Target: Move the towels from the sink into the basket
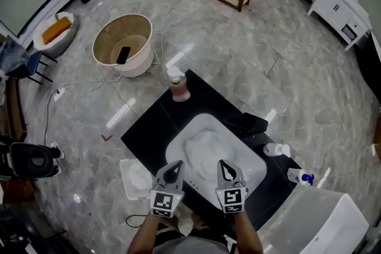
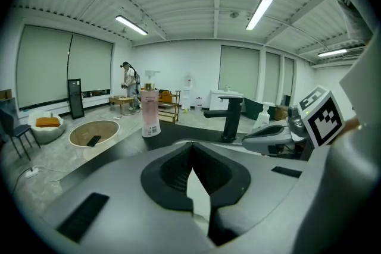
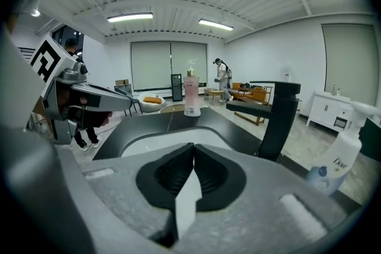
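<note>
Towels lie bunched, white on white, in the sink set into the black counter. None is in the basket yet. It stands on the floor, well apart, beyond the counter's far corner, with a dark flat object in its bottom.

Left tongs and right tongs hover side by side above the sink's near rim. Both have their jaws pressed together with nothing between them.

The step in hand looks like the reach for a first towel. To do it well, one pair of tongs should open wide before it goes down. It should aim at a raised fold of the heap rather than the smooth basin wall, and bite deep enough that the cloth cannot slip out. The black faucet stands just beside the sink on the right. The pink bottle stands at the counter's far corner, towards the basket. The lift should go straight up and high before it swings across, so that trailing cloth does not topple the bottle.
</note>
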Demonstrator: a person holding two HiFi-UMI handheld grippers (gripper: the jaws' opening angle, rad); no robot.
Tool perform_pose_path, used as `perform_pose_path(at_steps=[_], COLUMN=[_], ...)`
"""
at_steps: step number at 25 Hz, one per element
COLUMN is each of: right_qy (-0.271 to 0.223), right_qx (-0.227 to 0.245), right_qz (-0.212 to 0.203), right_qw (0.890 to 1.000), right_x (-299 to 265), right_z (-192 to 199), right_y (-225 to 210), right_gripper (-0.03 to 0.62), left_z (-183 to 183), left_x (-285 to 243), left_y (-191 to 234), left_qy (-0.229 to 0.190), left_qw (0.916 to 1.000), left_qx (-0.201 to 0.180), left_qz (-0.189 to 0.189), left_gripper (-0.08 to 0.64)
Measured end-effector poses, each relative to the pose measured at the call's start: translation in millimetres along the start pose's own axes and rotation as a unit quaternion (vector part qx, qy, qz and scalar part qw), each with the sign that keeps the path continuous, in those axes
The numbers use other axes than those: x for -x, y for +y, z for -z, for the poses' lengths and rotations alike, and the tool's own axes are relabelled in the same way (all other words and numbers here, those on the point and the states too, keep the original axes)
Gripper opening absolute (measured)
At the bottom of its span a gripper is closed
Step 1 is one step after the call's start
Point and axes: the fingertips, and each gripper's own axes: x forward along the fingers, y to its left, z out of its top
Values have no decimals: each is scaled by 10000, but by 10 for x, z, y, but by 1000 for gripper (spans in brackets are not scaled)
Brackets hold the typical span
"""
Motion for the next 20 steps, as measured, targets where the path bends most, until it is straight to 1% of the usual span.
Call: perform_pose_path(at_steps=[1,2,3,5,8,9,13,15,20], right_qy=[54,123,198,343,584,673,993,1155,1382], right_qx=[-24,-50,-83,-149,-232,-265,-367,-353,-296], right_qz=[-48,-119,-196,-312,-499,-575,-789,-856,-818], right_qw=[10000,9998,9996,9988,9968,9957,9912,9890,9866], right_x=[-53,-112,-175,-305,-487,-543,-740,-821,-1018], right_z=[54,112,173,309,497,548,773,894,1141], right_y=[-25,-41,-51,-55,-56,-55,-34,-39,-99], right_gripper=[2,23,89,120,230,246,349,378,410], left_z=[24,46,70,139,228,244,320,365,506], left_x=[-46,-89,-127,-190,-270,-294,-367,-412,-562], left_y=[-6,-10,-11,-11,-15,-13,21,40,109], left_qy=[39,79,120,212,354,392,521,583,701], left_qw=[10000,10000,9999,9998,9993,9992,9984,9979,9969], left_qx=[7,13,21,38,47,57,164,217,285], left_qz=[-6,-15,-24,-46,-80,-93,-162,-195,-210], left_gripper=[9,9,9,9,9,9,9,9,9])
